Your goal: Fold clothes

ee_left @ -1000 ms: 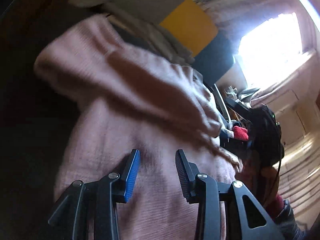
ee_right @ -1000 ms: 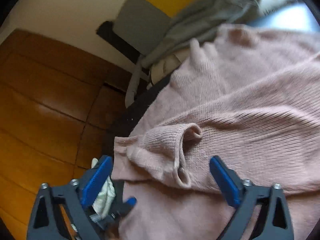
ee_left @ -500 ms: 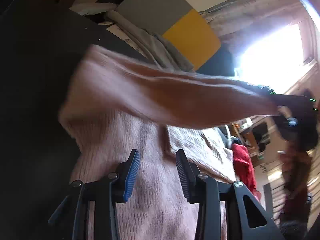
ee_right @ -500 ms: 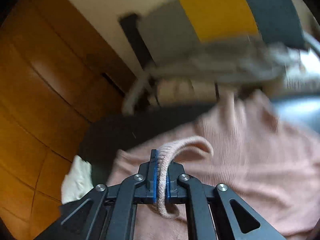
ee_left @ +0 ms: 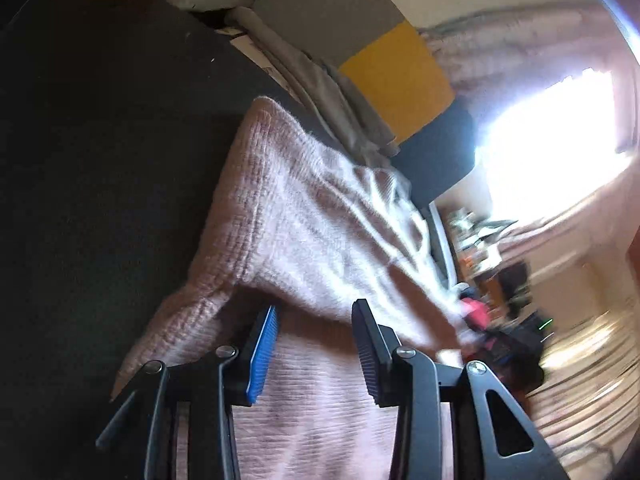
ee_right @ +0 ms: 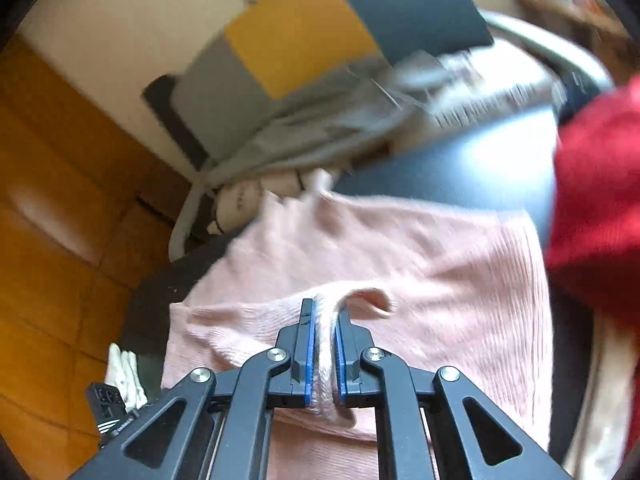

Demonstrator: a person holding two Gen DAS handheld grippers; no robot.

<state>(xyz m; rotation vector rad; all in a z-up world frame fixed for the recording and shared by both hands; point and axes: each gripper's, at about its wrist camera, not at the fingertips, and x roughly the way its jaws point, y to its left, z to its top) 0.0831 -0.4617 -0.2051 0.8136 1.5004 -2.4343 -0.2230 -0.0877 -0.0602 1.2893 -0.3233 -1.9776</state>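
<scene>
A pink knitted sweater (ee_left: 312,220) lies on a dark surface (ee_left: 100,160). In the left wrist view one sleeve is laid across its body as a thick fold. My left gripper (ee_left: 316,308) hovers just in front of that fold, jaws half apart, with nothing pinched between them. In the right wrist view the same sweater (ee_right: 440,272) spreads ahead, and my right gripper (ee_right: 326,308) is shut on the ribbed sleeve cuff (ee_right: 325,360), which stands up between the blue pads. The picture is blurred by motion.
A red garment (ee_right: 596,200) lies at the right, next to the sweater. Grey clothes (ee_right: 300,136) are heaped at the back below a grey, yellow and dark panel (ee_right: 296,28). Wooden fronts (ee_right: 48,240) stand at the left. A bright window (ee_left: 552,140) glares at the right.
The right gripper went from wide open around the cuff to shut on it, then carried the sleeve sideways across the sweater. The left gripper stayed half open over the body.
</scene>
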